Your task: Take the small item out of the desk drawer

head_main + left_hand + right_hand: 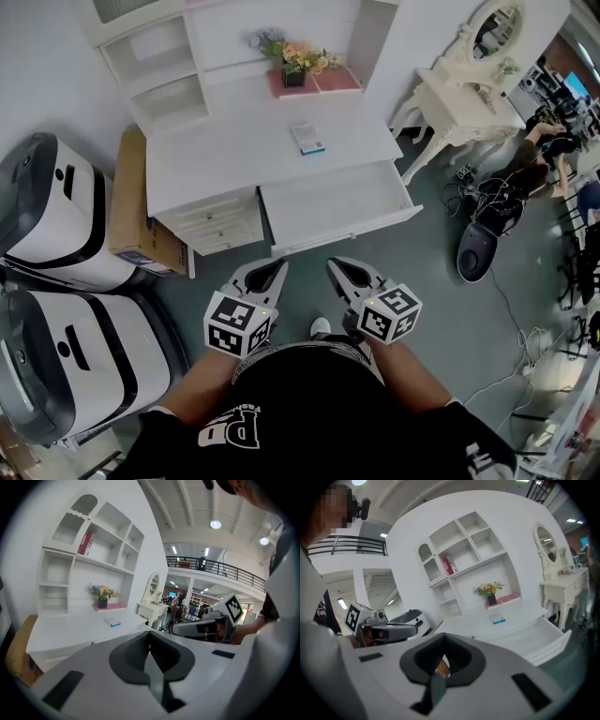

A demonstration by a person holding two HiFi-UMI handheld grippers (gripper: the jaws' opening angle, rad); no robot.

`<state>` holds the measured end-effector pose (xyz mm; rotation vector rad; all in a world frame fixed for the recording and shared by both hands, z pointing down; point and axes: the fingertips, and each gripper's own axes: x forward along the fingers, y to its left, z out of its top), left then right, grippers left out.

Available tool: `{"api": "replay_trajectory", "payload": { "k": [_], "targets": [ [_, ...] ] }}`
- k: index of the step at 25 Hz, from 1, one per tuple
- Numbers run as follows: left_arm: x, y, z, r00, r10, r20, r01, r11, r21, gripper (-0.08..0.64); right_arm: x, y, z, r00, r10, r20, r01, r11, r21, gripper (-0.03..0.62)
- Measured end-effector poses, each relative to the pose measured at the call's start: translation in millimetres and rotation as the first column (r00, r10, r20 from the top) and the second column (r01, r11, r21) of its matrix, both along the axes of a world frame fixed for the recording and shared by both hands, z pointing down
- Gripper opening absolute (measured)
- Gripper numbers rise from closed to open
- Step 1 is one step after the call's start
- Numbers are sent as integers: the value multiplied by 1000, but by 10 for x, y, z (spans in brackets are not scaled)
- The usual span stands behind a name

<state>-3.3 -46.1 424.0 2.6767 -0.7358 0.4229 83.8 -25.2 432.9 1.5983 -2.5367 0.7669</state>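
Observation:
The white desk (234, 159) has its right-hand drawer (337, 202) pulled out; the inside looks bare. A small white-and-blue box (307, 137) lies on the desk top behind the drawer, also visible as the box (112, 622) and the box (498, 618). Both grippers hover low near the person's body, short of the drawer front. My left gripper (275, 269) is shut with nothing in it, its jaws meeting (152, 639). My right gripper (336, 267) is likewise shut and empty (443, 641).
A flower pot (295, 61) stands on a pink tray at the desk's back, below the shelf unit. A cardboard box (131, 202) leans beside the desk's left. White-and-black machines (56, 216) stand at left. A dressing table (459, 84), a black device (476, 248) and cables sit right.

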Motion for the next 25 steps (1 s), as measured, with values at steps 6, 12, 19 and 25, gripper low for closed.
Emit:
{"api": "replay_trajectory", "payload": {
  "k": [6,12,19,25],
  "targets": [
    [25,41,4,1000,1,0,-1,1000,1,15,13,18,-12,1000,-1,-14,1,1000,9,6],
    [44,48,11,1000,-3,-1,3,1000,2,15,13,21,-4,1000,-11,-19,12,1000,9,6],
    [30,49,31,1000,-12,-7,12,1000,-1,15,8,45,25,999,-18,-30,18,1000,2,6],
    [36,36,51,1000,-26,-7,26,1000,-3,15,75,68,30,999,-11,-32,11,1000,3,6]
  ]
}}
